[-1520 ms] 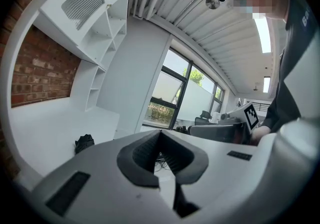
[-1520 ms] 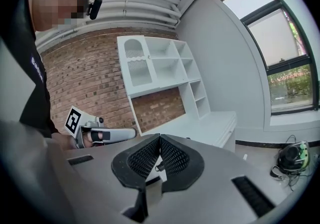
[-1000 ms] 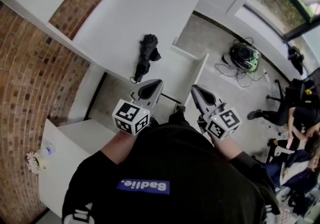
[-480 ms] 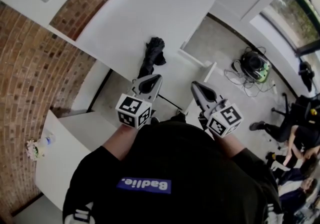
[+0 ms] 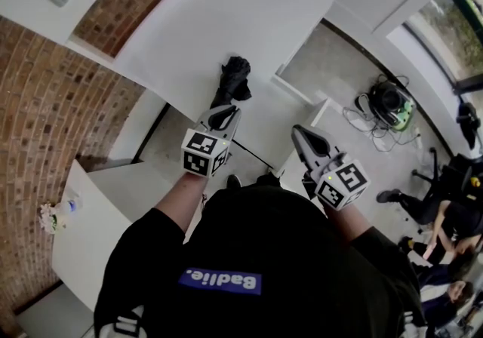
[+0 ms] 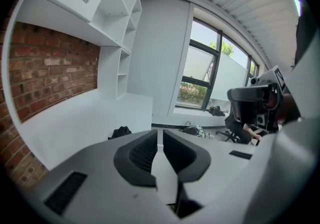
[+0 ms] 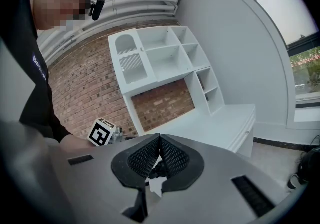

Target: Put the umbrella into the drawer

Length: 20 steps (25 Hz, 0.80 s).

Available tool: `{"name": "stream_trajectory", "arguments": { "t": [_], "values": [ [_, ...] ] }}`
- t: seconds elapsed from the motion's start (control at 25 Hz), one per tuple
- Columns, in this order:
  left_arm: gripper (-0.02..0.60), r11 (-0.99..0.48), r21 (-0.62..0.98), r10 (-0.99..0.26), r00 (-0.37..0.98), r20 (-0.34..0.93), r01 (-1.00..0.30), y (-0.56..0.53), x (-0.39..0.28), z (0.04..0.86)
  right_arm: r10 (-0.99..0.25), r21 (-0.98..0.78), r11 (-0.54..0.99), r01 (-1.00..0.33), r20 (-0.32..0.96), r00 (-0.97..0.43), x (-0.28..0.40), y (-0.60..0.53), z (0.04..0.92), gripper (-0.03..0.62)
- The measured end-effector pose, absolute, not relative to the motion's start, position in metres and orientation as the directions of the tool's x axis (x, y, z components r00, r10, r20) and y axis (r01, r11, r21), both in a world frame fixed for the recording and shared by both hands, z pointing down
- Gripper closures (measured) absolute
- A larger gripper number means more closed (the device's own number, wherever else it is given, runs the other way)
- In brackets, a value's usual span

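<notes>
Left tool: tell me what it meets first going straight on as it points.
Probably the black folded umbrella on the white counter, lying just beyond the left tool; depth is uncertain. Its jaws have just been opening, nothing between them.

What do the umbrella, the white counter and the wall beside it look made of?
The umbrella: black fabric, matte, likely nylon or polyester; it lies crumpled in soft folds. The counter: smooth white board, probably laminate or painted wood; flat, even, faint sheen. The wall: red brick, rough and matte; mortar joints show.
</notes>
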<state>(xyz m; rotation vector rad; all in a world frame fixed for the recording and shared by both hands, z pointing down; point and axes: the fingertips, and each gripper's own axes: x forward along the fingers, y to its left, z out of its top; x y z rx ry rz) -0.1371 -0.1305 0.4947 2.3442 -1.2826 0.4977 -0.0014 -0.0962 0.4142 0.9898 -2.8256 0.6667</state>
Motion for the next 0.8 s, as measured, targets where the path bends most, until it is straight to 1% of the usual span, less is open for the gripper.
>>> {"name": "stream_trajectory", "arguments": {
  "t": [0.24,0.56,0.8],
  "values": [
    [0.516,-0.458,0.145,-0.676,0.450,0.583,-0.877,-0.157,-0.154,0.535,-0.587,-0.382,0.681,-0.624,0.224,-0.778,0.009,-0.098,0.421,0.565],
    [0.448,-0.420,0.096,-0.632,0.367,0.682,-0.902,-0.192,-0.166,0.582,-0.609,-0.399,0.647,-0.649,0.241,-0.755,0.028,-0.105,0.431,0.564],
    [0.361,-0.402,0.031,-0.572,0.277,0.772,-0.915,-0.207,-0.177,0.631,-0.608,-0.397,0.642,-0.656,0.257,-0.751,0.036,-0.111,0.438,0.564]
  ]
}}
